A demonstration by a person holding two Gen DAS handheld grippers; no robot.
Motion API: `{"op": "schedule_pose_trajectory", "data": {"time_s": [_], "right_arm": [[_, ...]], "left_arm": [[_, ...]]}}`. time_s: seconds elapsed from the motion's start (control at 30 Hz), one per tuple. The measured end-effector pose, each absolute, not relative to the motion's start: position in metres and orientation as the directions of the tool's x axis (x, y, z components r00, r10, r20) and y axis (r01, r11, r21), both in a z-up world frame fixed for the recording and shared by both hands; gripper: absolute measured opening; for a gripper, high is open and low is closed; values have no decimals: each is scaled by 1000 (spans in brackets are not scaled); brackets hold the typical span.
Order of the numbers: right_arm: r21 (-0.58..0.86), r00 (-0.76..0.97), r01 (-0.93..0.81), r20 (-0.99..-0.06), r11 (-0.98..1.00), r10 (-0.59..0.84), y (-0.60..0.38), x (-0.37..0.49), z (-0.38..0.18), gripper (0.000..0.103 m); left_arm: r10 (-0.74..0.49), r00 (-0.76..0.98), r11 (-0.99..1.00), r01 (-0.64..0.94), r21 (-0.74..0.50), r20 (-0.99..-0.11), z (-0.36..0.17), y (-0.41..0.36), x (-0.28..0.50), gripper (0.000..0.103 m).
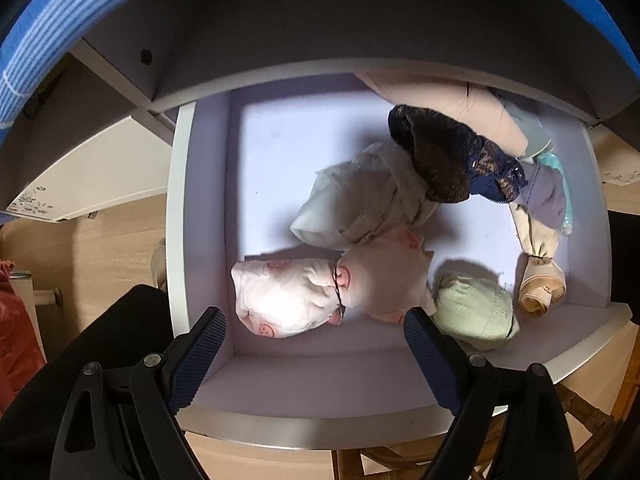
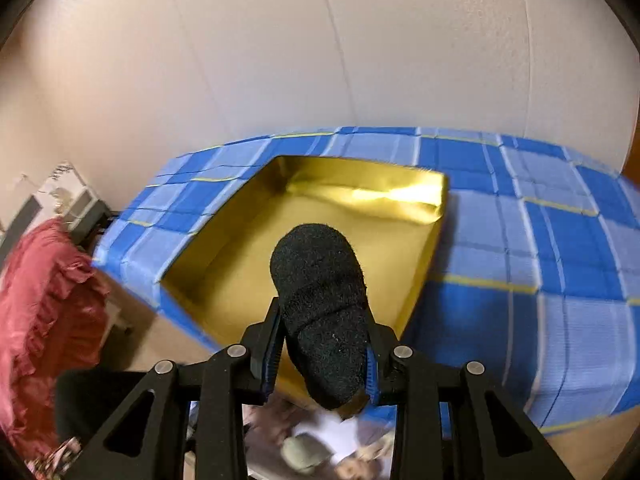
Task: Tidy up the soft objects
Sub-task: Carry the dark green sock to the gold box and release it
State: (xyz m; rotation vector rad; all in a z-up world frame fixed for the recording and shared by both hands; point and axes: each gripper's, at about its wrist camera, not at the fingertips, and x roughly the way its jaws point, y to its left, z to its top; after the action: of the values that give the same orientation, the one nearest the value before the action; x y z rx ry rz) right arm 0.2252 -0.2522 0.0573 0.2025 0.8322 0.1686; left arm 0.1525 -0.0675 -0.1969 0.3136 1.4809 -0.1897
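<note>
In the left wrist view a white drawer (image 1: 200, 208) holds several rolled soft bundles: a pink patterned one (image 1: 280, 300), a cream one (image 1: 360, 204), a dark lacy one (image 1: 440, 152), a pale green one (image 1: 476, 312) and a beige one (image 1: 540, 280). My left gripper (image 1: 312, 340) hangs open straight above the drawer's near end, over the pink bundle, touching nothing. In the right wrist view my right gripper (image 2: 322, 344) is shut on a rolled black sock (image 2: 320, 300), held above an empty gold box (image 2: 304, 232) on a blue checked bed (image 2: 520, 240).
A dark cabinet edge (image 1: 280, 40) overhangs the drawer's far side. Wooden floor (image 1: 100, 248) and a white unit (image 1: 100, 168) lie to the left. A red ruffled cloth (image 2: 44, 312) hangs left of the bed, and a pale wall (image 2: 320, 40) rises behind it.
</note>
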Motion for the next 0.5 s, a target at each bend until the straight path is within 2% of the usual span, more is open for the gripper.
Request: {"op": "schedule_pose_trajectory", "data": {"time_s": [0.5], "right_arm": [[-69, 609, 30, -790, 997, -73, -265, 341, 24, 35]], "left_arm": [[46, 37, 950, 306, 55, -998, -207, -67, 156, 92]]}}
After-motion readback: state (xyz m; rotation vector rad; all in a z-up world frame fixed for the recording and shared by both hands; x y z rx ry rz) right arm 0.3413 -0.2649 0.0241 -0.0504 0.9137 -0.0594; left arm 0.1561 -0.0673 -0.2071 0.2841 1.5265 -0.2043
